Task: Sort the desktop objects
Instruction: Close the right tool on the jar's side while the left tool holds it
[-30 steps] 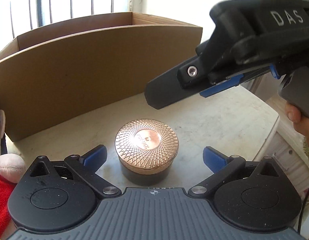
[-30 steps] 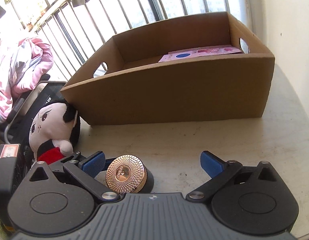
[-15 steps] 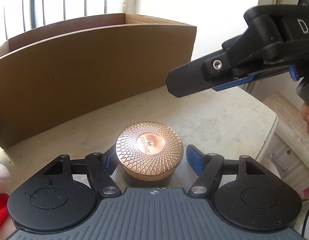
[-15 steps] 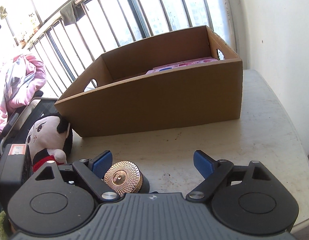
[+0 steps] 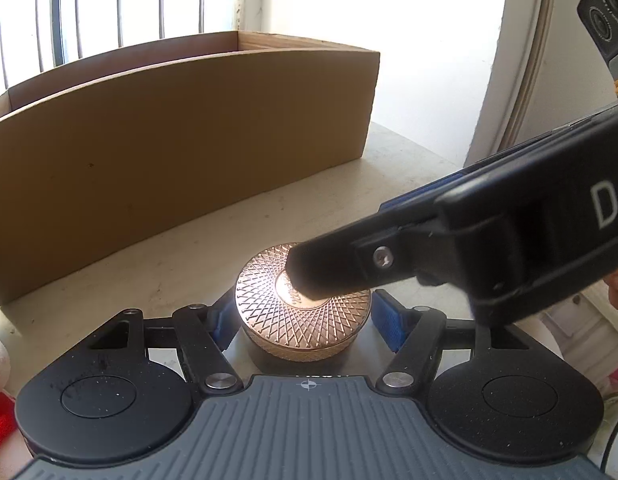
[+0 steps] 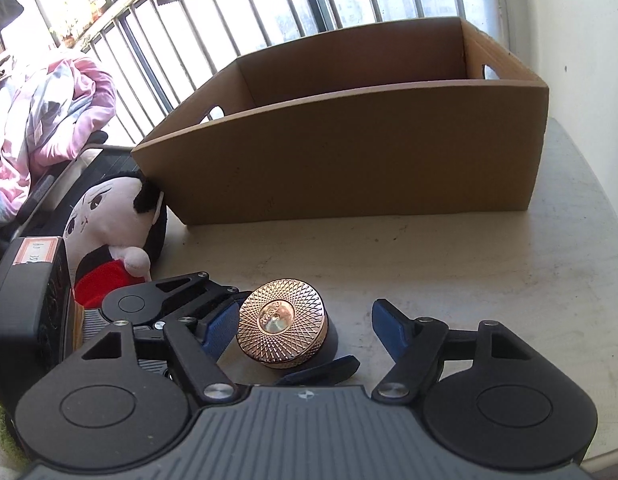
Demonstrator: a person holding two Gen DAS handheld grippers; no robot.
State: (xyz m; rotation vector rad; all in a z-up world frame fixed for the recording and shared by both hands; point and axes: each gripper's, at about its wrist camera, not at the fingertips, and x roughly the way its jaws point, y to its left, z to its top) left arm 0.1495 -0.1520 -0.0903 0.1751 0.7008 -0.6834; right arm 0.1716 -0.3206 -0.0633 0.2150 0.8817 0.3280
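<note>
A round jar with a copper patterned lid (image 5: 305,312) stands on the pale table (image 5: 157,256). My left gripper (image 5: 303,322) is shut on the jar, a blue pad on each side of it. The jar also shows in the right wrist view (image 6: 283,322). My right gripper (image 6: 305,330) is open and hovers just above the jar; one of its fingers (image 5: 329,272) crosses over the lid in the left wrist view. An open cardboard box (image 6: 349,160) stands behind the jar.
A plush doll (image 6: 109,232) with a red body lies left of the box. A black device (image 6: 25,304) with a label stands at the near left. Window bars (image 6: 269,4) and a white wall (image 6: 581,20) lie behind. The table edge runs at the right.
My left gripper closed its fingers around the jar. My right gripper came down from higher up to just above the lid.
</note>
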